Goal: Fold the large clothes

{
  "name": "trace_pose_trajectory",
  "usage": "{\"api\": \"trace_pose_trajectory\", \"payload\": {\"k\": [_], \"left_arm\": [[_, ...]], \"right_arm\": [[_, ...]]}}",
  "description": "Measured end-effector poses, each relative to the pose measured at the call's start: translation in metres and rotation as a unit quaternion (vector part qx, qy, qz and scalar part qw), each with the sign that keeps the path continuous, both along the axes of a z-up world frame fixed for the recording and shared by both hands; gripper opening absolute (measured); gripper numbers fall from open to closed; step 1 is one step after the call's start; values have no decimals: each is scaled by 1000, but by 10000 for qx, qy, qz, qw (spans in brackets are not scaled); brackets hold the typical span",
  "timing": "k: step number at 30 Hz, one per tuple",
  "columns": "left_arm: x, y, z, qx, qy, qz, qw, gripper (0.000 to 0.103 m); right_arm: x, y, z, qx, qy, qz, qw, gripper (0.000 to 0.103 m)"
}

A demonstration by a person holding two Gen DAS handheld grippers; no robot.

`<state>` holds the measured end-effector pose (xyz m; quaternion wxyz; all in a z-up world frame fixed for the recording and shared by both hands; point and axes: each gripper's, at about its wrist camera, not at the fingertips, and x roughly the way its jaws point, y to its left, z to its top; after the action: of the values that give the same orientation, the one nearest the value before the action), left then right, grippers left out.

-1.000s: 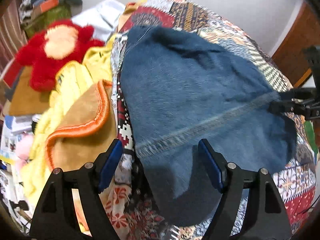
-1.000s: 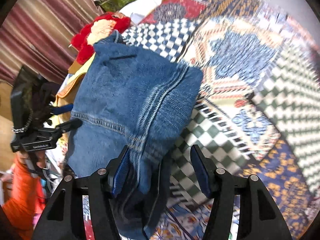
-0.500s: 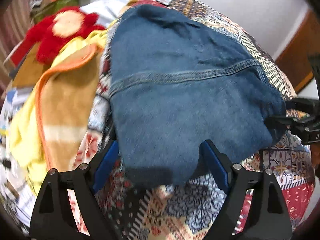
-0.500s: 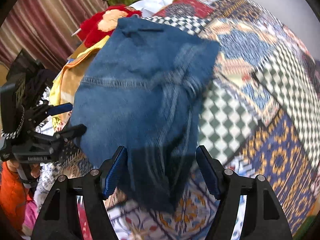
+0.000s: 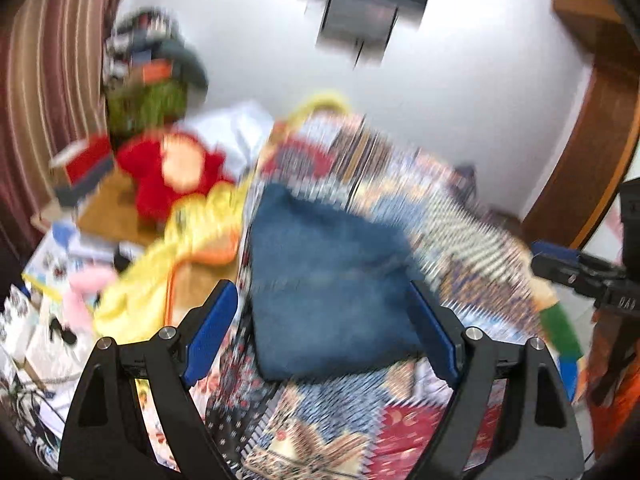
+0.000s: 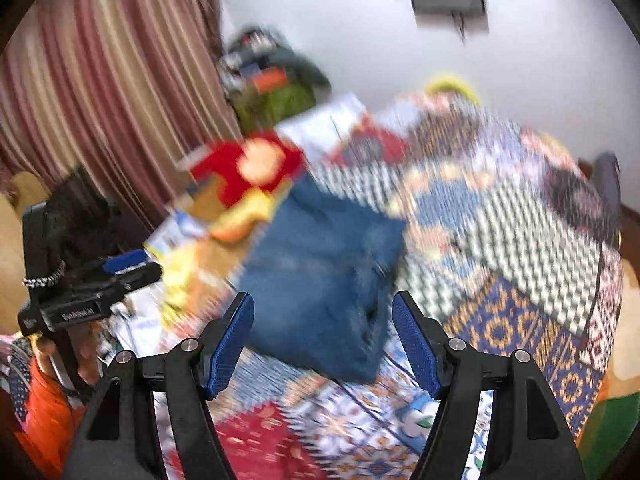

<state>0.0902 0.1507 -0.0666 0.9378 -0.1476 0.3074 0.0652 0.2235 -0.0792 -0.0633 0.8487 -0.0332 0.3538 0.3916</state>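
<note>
A folded blue denim garment (image 5: 324,280) lies on the patchwork bedspread (image 5: 460,232); it also shows in the right wrist view (image 6: 320,280). My left gripper (image 5: 322,332) is open and empty, held above and short of the garment's near edge. My right gripper (image 6: 322,340) is open and empty, also back from the garment. The right gripper shows at the right edge of the left wrist view (image 5: 576,272), and the left gripper at the left of the right wrist view (image 6: 100,284). Both views are motion-blurred.
A red plush toy (image 5: 176,176) and a yellow and tan blanket (image 5: 180,248) lie left of the garment. Papers and clutter (image 5: 52,280) sit at the far left. A striped curtain (image 6: 100,100), a white wall with a dark mounted unit (image 5: 364,4) and a wooden door frame (image 5: 592,160) surround the bed.
Both grippers have pulled back and tilted up from the denim garment, so it looks smaller and the wall has come into view. The garment lies flat on the bedspread.
</note>
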Motion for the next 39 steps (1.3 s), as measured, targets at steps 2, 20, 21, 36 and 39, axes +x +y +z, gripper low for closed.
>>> {"api": "trace_pose_trajectory", "payload": {"k": [2, 20, 21, 36, 39], "left_arm": [[-16, -9, 29, 80, -462, 5, 9989, 85], [-127, -96, 100, 1242, -2282, 610, 9637, 101], [-129, -98, 99, 1239, -2270, 633, 9639, 102], [-126, -98, 89, 1066, -2055, 573, 9711, 103], [-126, -97, 87, 1097, -2040, 581, 9711, 103]], "right_arm": [[-21, -6, 26, 298, -356, 15, 9989, 69], [-156, -39, 93, 1126, -2117, -806, 9675, 76], [-159, -40, 91, 1080, -2123, -852, 9675, 80], [-165, -42, 86, 945, -2334, -1093, 9616, 103], [-163, -41, 85, 924, -2332, -1104, 9617, 103]]}}
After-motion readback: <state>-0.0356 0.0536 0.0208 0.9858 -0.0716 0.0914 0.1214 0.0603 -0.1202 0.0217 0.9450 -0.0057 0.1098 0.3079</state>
